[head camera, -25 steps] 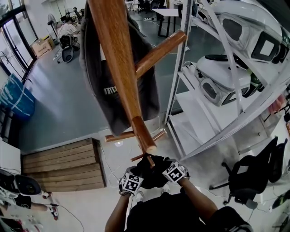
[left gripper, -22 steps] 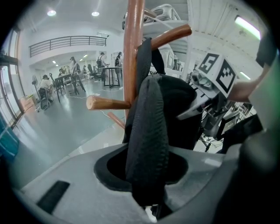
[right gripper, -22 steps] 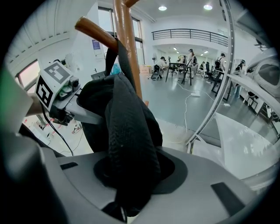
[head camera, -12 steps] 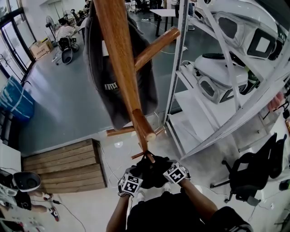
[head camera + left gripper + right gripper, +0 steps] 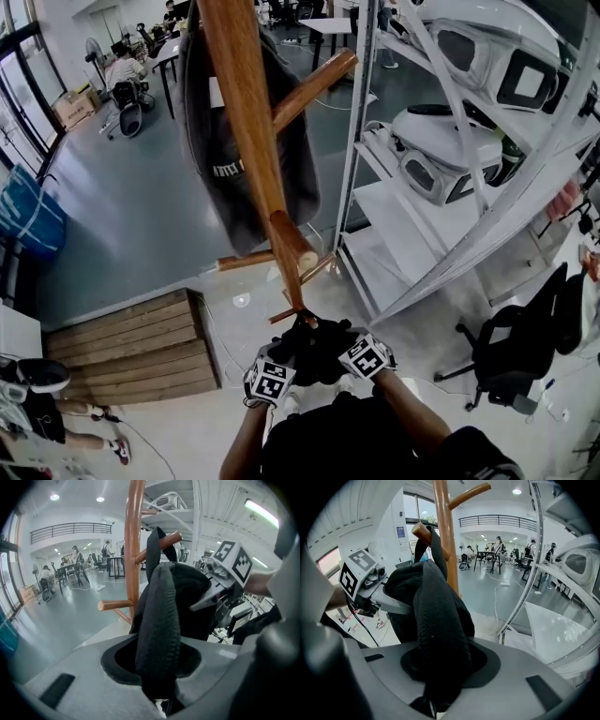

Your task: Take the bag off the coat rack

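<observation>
The wooden coat rack (image 5: 248,122) rises in front of me. A black bag (image 5: 314,349) is bunched between both grippers just below the lowest peg (image 5: 292,246). Its strap (image 5: 158,620) runs up over that peg (image 5: 166,541). My left gripper (image 5: 289,361) is shut on the strap, with black webbing filling its jaws. My right gripper (image 5: 345,352) is shut on the strap (image 5: 438,634) from the other side, and the peg (image 5: 423,532) shows above it. A dark grey bag with white lettering (image 5: 220,141) hangs on the far side of the pole.
A white metal shelf unit (image 5: 422,216) with white machine housings stands close on the right. A wooden pallet (image 5: 131,347) lies on the floor at the left, and a black office chair (image 5: 520,356) at the right. People and desks are far off across the hall.
Both grippers stay closed on the black bag under the peg. The head view has drifted a little, so the rack and the grey bag sit slightly differently in the picture.
</observation>
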Motion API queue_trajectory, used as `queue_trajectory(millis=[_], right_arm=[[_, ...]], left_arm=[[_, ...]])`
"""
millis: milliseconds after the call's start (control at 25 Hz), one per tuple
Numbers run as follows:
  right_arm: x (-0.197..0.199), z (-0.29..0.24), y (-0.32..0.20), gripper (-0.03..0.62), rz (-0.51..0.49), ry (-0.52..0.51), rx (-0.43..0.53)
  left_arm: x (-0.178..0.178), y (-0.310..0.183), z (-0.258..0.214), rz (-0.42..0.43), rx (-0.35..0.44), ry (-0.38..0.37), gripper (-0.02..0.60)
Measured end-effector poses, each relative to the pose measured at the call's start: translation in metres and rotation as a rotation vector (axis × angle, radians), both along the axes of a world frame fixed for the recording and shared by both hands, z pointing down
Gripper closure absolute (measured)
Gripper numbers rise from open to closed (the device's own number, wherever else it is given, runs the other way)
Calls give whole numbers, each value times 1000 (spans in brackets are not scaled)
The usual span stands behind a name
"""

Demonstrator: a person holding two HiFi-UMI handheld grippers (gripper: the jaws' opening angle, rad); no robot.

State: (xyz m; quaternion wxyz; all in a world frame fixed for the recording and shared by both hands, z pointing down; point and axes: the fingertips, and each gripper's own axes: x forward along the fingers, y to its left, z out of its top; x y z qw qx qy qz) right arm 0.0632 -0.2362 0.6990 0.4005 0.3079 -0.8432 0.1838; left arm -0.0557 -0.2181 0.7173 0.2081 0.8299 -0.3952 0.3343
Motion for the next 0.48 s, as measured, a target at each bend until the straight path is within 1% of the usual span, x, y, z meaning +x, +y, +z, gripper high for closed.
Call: queue_trajectory(millis=[280, 480], right_arm=[[7, -14, 8, 492, 37, -2, 17], [9, -21, 17, 493, 56, -2, 24]], left_arm=[[9, 0, -16, 42, 45, 15, 459], [11, 8, -22, 61, 47, 16, 459]])
